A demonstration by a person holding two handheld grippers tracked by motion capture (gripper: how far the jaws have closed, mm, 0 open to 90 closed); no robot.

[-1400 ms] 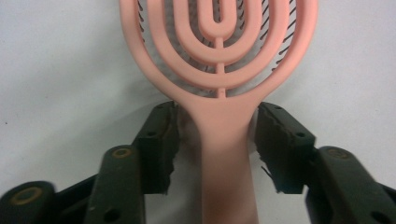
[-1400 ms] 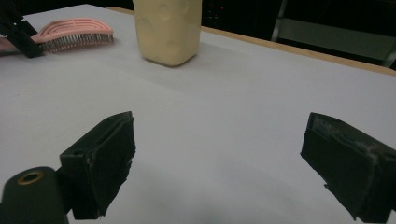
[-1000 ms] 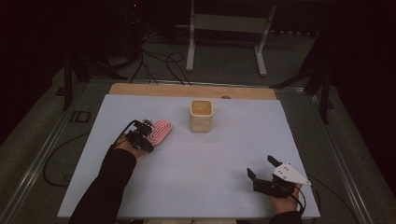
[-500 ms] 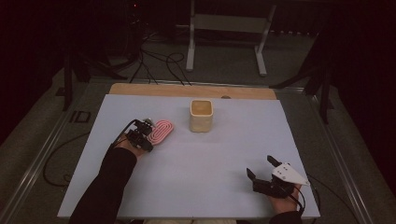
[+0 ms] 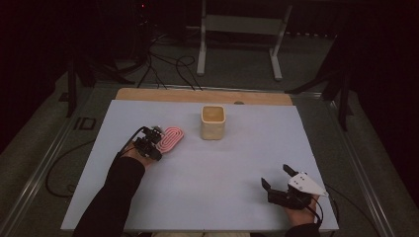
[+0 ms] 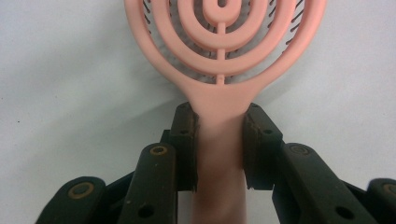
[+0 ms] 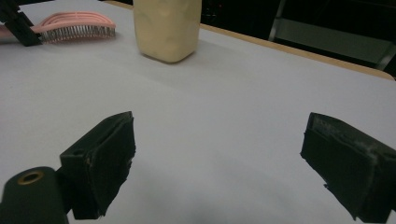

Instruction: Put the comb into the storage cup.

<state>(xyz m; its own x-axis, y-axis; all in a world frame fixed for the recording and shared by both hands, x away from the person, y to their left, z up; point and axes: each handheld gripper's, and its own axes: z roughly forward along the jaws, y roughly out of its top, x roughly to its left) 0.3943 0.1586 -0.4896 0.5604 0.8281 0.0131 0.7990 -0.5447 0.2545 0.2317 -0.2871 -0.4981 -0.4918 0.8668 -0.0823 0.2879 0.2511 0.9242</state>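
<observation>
A pink hairbrush (image 5: 171,138) lies on the white table, left of centre, bristles down. My left gripper (image 5: 154,141) is at its near end. In the left gripper view the two pads (image 6: 186,140) press on either side of the pink handle (image 6: 219,100); the jaws have just been closing on it, and the gripper (image 6: 219,119) is shut on it. My right gripper (image 5: 275,176) rests near the front right corner, open, with nothing between its jaws (image 7: 219,140). From there the brush (image 7: 74,23) shows at far left.
A cream square cup (image 5: 213,122) stands upright at the table's back centre, to the right of the brush, and appears near the brush in the right gripper view (image 7: 167,28). A wooden strip (image 5: 197,95) runs along the far edge. Cables and a metal stand (image 5: 237,44) sit on the floor beyond.
</observation>
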